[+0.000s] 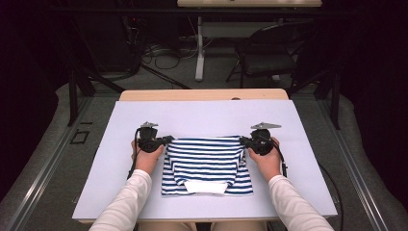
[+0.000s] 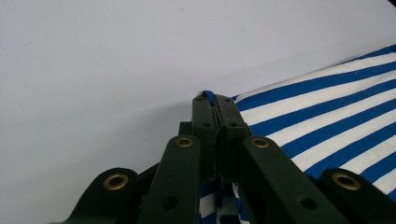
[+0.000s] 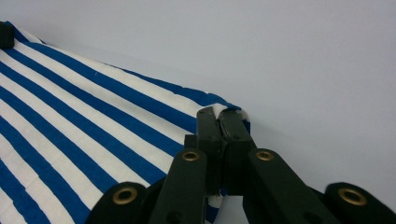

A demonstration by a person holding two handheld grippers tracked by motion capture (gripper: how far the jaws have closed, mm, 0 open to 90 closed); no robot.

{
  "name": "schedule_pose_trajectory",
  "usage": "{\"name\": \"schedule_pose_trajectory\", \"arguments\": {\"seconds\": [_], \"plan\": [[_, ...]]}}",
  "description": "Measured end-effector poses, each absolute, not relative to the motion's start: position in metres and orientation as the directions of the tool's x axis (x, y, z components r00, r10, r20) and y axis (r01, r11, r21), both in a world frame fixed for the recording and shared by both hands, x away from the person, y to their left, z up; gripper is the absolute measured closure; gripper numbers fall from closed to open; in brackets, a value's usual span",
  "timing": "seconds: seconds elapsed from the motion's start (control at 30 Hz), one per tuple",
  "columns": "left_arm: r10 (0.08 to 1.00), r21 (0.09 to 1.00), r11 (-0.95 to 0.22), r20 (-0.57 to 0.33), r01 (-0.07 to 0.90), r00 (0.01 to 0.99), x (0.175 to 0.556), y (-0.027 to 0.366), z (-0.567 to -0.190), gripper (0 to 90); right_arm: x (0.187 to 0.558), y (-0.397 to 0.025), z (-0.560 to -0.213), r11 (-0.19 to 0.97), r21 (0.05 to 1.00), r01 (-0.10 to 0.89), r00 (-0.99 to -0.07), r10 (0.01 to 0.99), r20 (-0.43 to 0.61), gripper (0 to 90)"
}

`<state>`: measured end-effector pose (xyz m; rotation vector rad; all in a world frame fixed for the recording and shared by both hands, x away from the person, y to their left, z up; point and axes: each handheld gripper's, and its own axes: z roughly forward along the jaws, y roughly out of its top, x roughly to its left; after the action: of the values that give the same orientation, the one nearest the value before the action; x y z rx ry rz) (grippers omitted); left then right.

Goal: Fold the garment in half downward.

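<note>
The left gripper has its 2 jaws pressed together on the far left corner of the striped shirt, with a sliver of blue cloth peeking out above the tips. The right gripper is likewise clamped tight on the far right corner, a small bunch of white and blue cloth caught between its jaws. In the high view both grippers, left and right, sit at the ends of the shirt's far edge, which runs nearly straight between them.

The shirt lies partly folded in the middle of the white table, nearer the person's side, with a white patch showing at its near edge.

The likely trouble is the thin hold. Each pinch takes in very little cloth, so a quick lift or a pull outward could let 1 corner slip free, and the far edge would drop crooked. If the 2 hands move at different speeds or heights, the fold would land skewed. Pulling the edge too taut could also drag the whole shirt across the smooth table and undo the layers below.
</note>
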<state>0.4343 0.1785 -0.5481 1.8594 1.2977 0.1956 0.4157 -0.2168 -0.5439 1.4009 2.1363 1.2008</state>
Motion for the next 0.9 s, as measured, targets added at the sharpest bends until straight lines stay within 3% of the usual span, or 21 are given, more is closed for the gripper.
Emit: {"name": "schedule_pose_trajectory", "arguments": {"seconds": [0.47, 0.9], "plan": [[0.856, 0.708, -0.161, -0.246, 0.687, 0.454, 0.463, 0.166, -0.528, 88.4, 0.442, -0.219, -0.526, 0.171, 0.788, 0.592, -0.454, 0.878, 0.151, 88.6], [0.868, 0.713, -0.150, -0.236, 0.684, 0.436, 0.479, 0.166, -0.527, 88.4, 0.460, -0.212, -0.526, 0.178, 0.783, 0.595, -0.431, 0.894, 0.124, 88.6]]}}
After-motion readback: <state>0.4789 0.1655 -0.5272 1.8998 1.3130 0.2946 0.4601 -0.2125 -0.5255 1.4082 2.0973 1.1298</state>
